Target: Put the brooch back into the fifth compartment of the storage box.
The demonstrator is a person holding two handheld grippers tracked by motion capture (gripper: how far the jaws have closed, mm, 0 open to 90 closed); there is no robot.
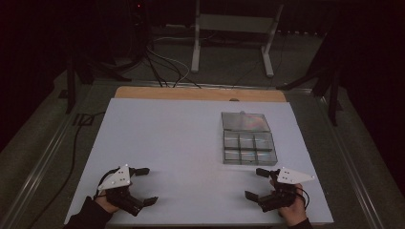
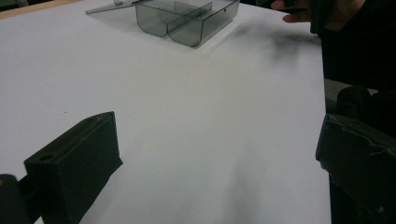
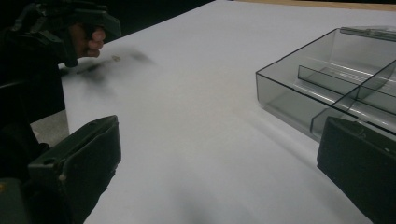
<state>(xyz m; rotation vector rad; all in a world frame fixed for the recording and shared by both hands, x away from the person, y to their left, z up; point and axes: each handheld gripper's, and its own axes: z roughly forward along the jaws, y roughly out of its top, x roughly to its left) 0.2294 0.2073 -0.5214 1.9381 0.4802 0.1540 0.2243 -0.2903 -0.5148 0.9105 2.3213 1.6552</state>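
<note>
- Left gripper [image 1: 143, 187] sits at the near left of the table [image 1: 181, 143], held in the left hand [image 1: 106, 204]; its jaws stand wide apart with nothing between them, and in the left gripper view bare table surface shows between the two black jaws.
- Right gripper [image 1: 254, 183] sits at the near right, held in the right hand [image 1: 292, 212]; its jaws are likewise spread wide and empty.
- Pose: both forearms enter from the near edge, both grippers rest low near the table surface, jaws turned inward toward the table centre, well apart from each other.
- Box [image 1: 248, 148], a clear grey compartment organiser, lies just beyond the right gripper, right of centre; its lid [image 1: 244, 121] is open and lies flat on the far side. In the right gripper view the box [image 3: 327, 88] is close ahead at the right; its visible compartments look empty.
- Step, as judged: a start or rest stance; no contact with the box.
- Next move, as judged: advance the right gripper to the box, the shorter reach. Closing the lid calls for a jaw under or over its far edge, with the left gripper steadying the box wall against sliding.
- Beyond the table: a wooden edge [image 1: 200, 93], floor cables [image 1: 162, 67] and a white stand [image 1: 234, 38].
</note>
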